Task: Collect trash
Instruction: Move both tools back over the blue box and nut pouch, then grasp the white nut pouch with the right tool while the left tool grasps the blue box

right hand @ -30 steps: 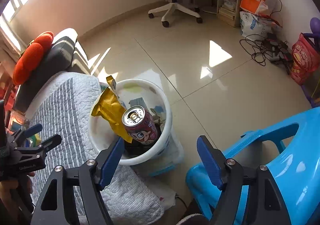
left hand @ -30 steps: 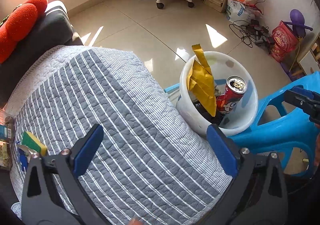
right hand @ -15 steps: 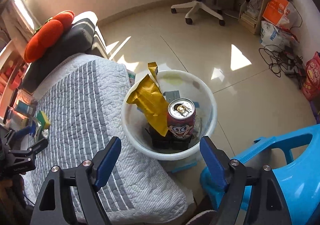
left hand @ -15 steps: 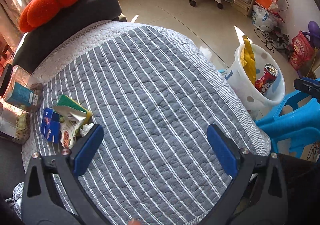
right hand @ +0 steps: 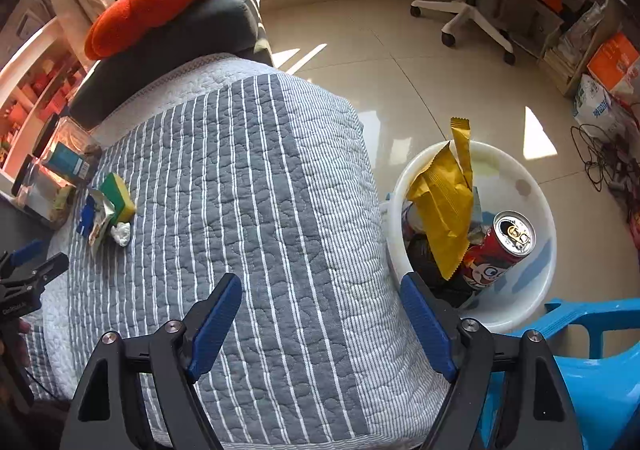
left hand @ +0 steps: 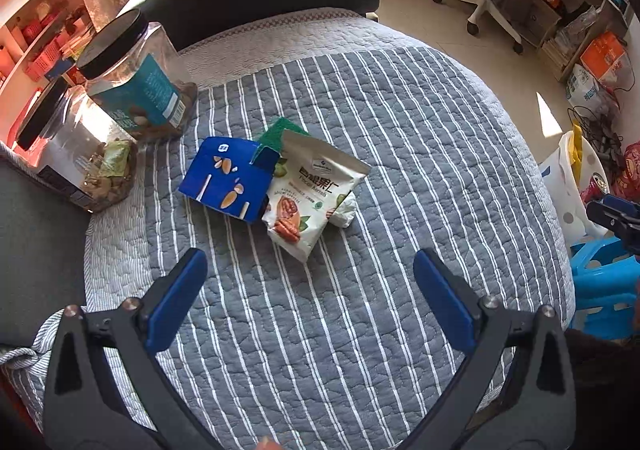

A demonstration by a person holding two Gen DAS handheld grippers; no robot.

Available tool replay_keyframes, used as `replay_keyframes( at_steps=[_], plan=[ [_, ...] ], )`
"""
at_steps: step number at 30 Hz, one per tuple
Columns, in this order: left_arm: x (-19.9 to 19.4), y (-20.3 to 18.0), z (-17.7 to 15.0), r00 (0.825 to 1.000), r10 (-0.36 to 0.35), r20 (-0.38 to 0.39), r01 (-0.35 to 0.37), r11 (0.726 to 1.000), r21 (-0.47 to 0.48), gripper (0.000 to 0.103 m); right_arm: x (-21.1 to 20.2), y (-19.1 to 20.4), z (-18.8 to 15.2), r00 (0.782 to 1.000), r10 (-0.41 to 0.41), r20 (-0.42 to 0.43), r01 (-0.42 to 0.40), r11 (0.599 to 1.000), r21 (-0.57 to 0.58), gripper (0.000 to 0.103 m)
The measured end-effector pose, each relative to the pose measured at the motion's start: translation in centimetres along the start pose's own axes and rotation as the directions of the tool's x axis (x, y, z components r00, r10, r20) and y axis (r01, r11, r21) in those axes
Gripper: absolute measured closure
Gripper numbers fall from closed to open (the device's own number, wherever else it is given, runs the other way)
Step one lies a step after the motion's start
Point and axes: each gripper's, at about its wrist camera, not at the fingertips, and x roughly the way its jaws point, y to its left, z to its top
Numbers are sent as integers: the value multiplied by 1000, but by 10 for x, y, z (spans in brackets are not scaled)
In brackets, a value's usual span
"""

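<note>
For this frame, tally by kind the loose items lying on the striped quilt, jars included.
Plastic jars: 2
Blue carton: 1
Nut pouch: 1
Green-and-yellow sponge: 1
Crumpled white paper: 1
Total: 6

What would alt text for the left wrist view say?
An open left gripper hovers over a striped quilt, facing a blue carton, a nut pouch and crumpled tissue. Two jars stand at left.
</note>
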Motion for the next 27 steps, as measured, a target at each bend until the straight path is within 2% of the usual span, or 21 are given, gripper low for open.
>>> replay_keyframes(
  at_steps=[12,21,27],
  plan=[
    [8,82,-18,998,48,-37,-53,990,-134,1,51,117,7,995,66,-71,-76,986,-148,20],
    [18,114,-28,995,81,-61,-90,983,-161,1,74,195,22,984,168,-59,-177,960,-217,20],
    [20,125,-35,994,85,-72,-96,980,-174,1,98,231,31,974,221,-50,-226,947,-226,20]
  ],
)
